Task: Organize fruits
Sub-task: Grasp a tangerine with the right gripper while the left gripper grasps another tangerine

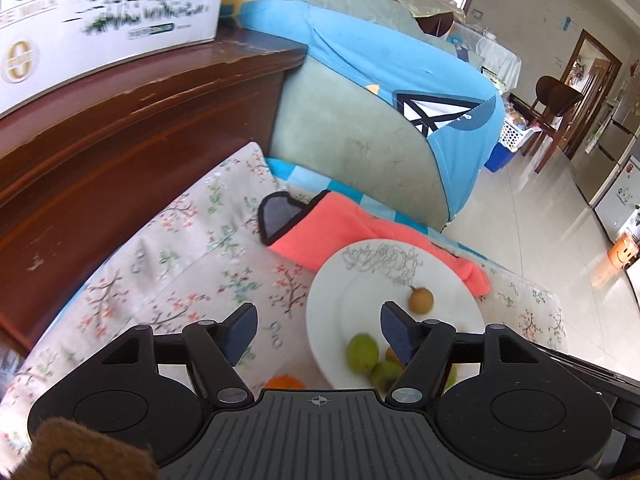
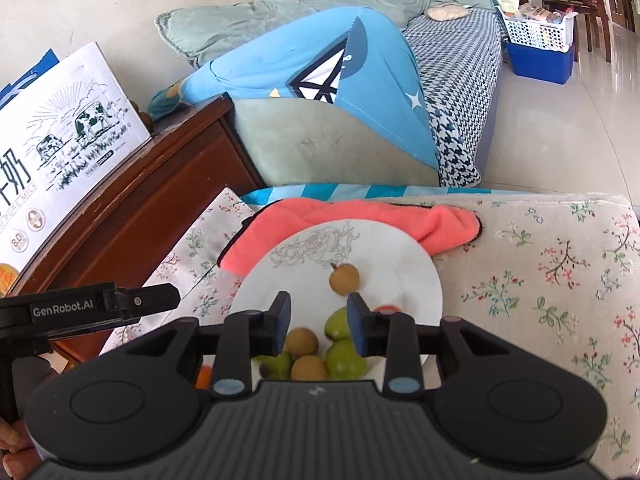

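A white plate lies on a floral cloth and holds several fruits: a brown round fruit alone near the middle, more brown fruits and green fruits at the near rim. An orange fruit lies on the cloth left of the plate. My right gripper is open and empty, just above the near fruits. My left gripper is open and empty, over the plate's left edge; it also shows in the right wrist view at the left. The brown fruit and green fruits also show in the left wrist view.
A coral towel lies under the plate's far side. A dark wooden cabinet with a milk carton box stands at the left. A green sofa arm with blue clothing stands behind. Tiled floor lies to the right.
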Tool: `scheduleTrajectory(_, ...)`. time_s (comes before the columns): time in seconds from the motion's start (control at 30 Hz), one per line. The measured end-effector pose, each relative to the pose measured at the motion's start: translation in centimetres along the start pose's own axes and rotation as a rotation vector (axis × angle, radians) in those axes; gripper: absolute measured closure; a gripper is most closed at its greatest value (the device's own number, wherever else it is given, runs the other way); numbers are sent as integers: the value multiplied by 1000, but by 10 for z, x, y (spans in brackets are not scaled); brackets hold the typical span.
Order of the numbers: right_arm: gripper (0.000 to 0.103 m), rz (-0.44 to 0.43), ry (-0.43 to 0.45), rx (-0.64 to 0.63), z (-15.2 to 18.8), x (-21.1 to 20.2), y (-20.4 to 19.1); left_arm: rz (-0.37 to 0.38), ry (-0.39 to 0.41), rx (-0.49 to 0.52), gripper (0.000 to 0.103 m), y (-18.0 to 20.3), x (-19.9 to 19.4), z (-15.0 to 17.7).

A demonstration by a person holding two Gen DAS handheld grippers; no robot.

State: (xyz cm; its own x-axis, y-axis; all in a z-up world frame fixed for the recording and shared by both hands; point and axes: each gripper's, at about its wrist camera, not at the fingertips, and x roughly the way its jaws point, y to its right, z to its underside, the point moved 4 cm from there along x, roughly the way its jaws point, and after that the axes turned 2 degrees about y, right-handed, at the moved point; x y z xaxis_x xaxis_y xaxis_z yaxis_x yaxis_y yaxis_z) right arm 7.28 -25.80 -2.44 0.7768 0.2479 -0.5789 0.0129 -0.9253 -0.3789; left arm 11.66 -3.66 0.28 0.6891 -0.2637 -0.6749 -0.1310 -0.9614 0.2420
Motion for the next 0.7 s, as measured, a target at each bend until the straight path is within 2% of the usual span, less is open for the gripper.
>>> scheduleTrajectory(0.3,69,-26,-33,-36,31,-22,-20,-3,-18,-56,34,-28,-21,18)
scheduleTrajectory(0.7,69,-34,-88,-62,61,-27,-28,-41,-67,8,34,-46,-21,44)
